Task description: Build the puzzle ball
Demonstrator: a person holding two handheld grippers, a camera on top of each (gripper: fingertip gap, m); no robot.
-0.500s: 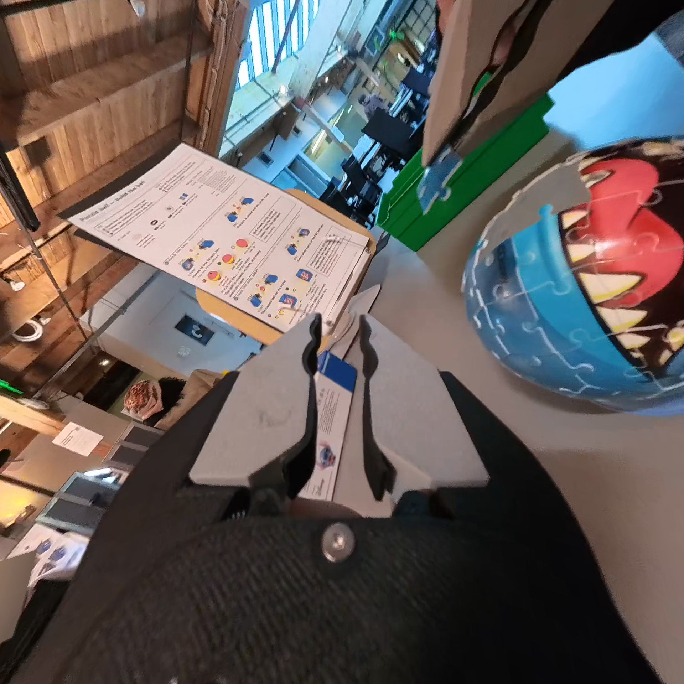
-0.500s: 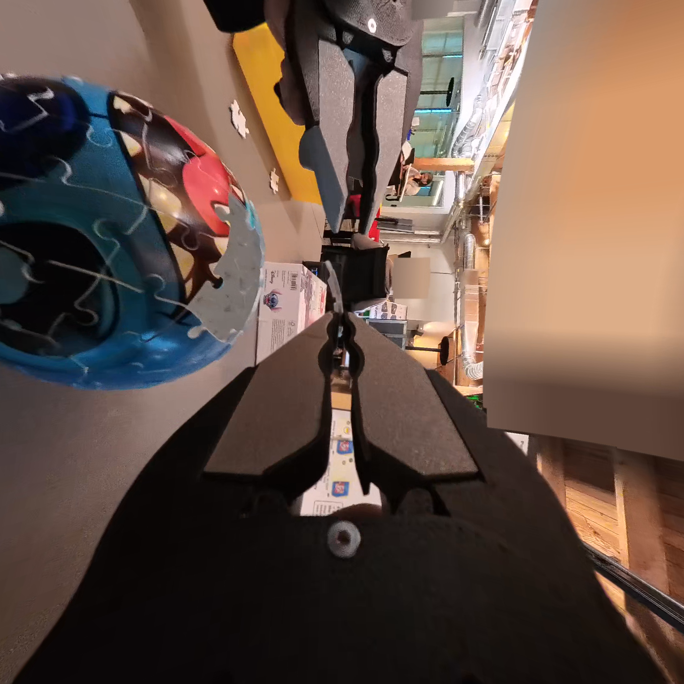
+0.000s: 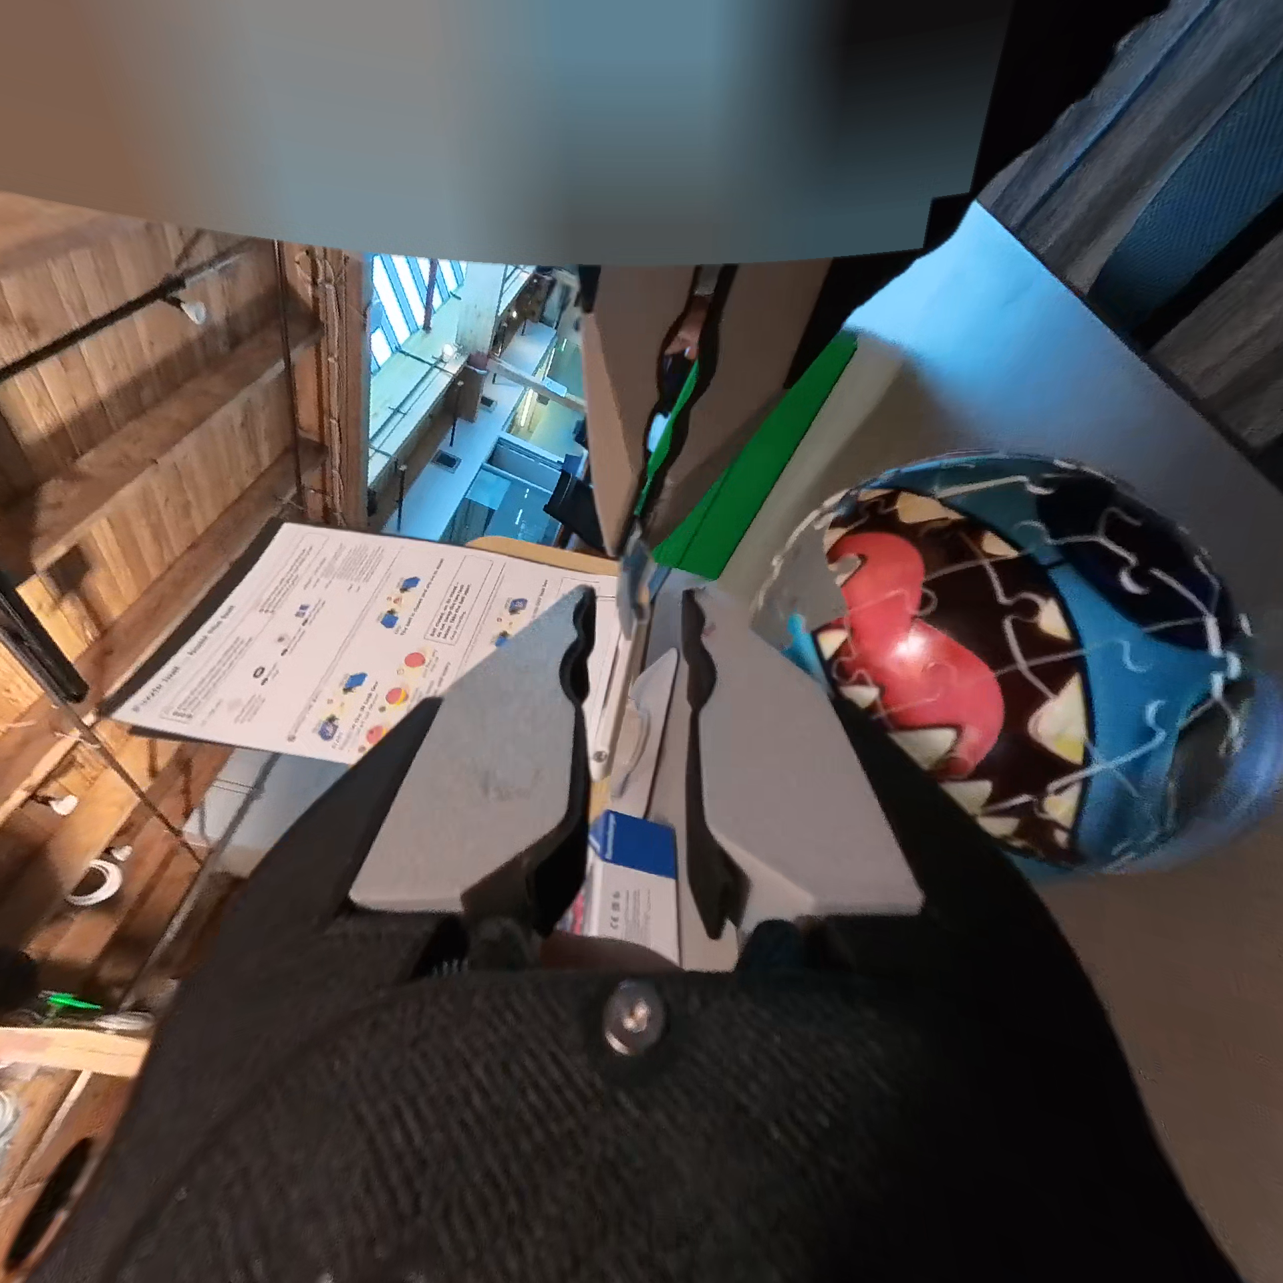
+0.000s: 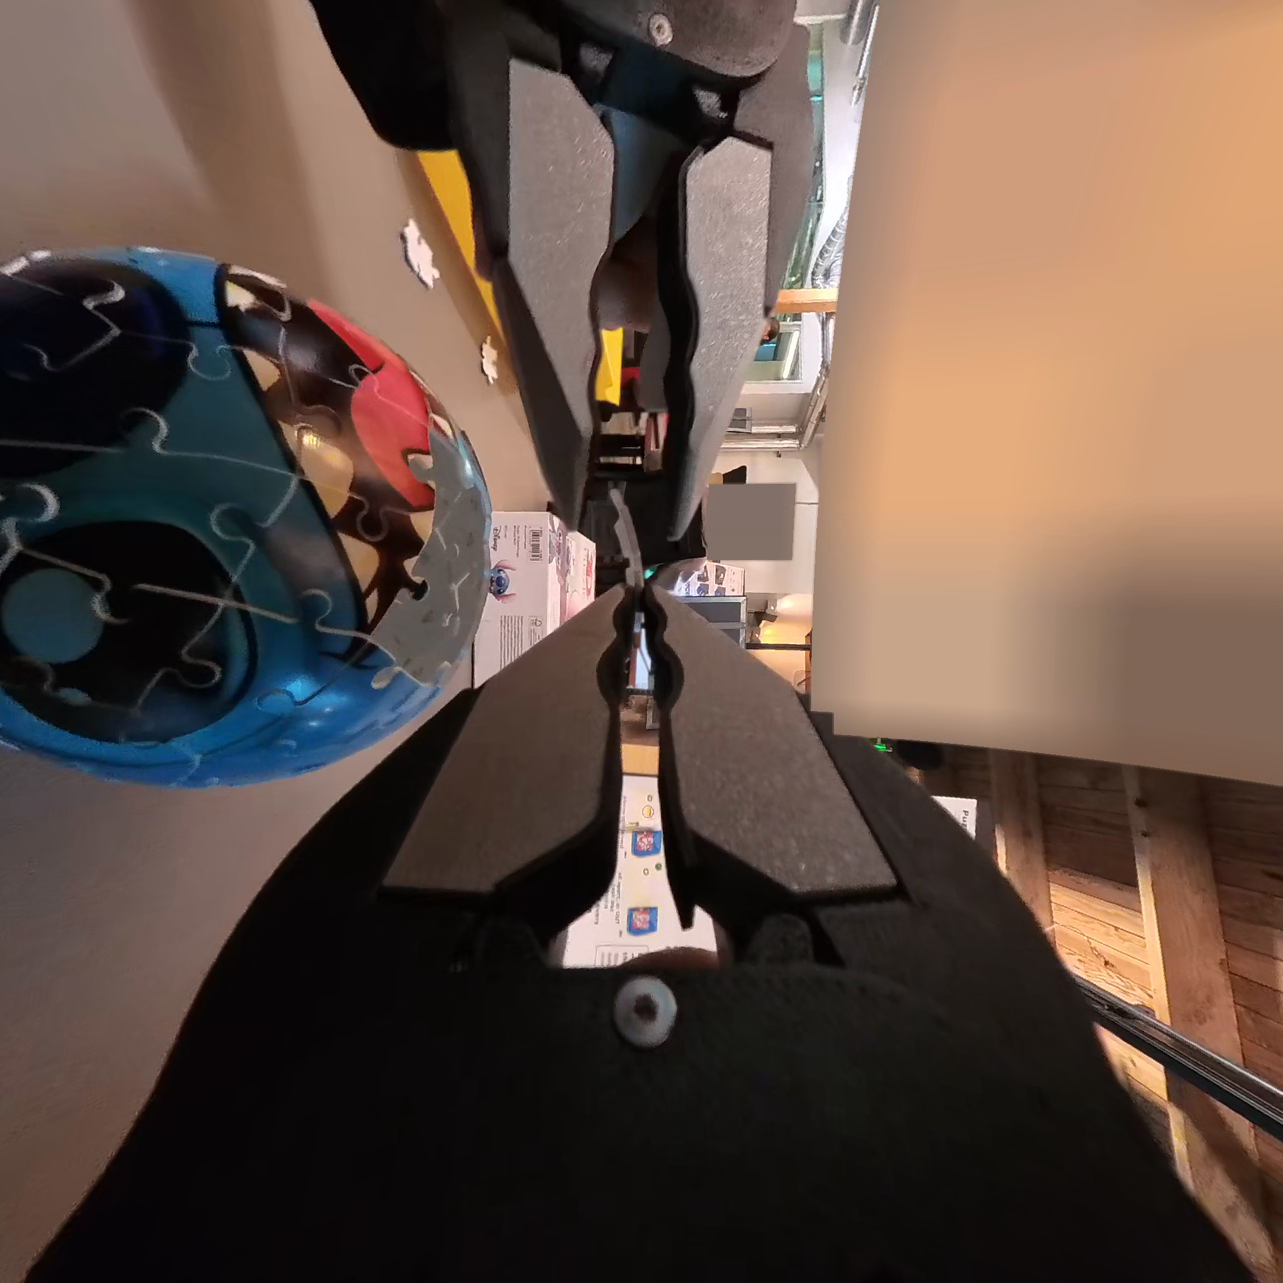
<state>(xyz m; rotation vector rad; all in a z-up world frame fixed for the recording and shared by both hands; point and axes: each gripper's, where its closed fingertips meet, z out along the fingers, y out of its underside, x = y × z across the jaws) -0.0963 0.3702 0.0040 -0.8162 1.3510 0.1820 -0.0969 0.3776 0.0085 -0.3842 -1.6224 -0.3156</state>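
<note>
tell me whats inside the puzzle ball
Cannot be seen. The puzzle ball lies on the table; its one gap shows only a grey inner face, nothing within. Its shell hides the rest.

Right gripper point(image 4: 633, 590): jaws nearly closed, tips pinching thin curved piece point(image 4: 627, 541) edge-on. Left gripper point(image 3: 635, 600): jaws parted, nothing between them. Grippers point at each other, tips near; piece reaches into left gripper's gap, not touching.
</note>
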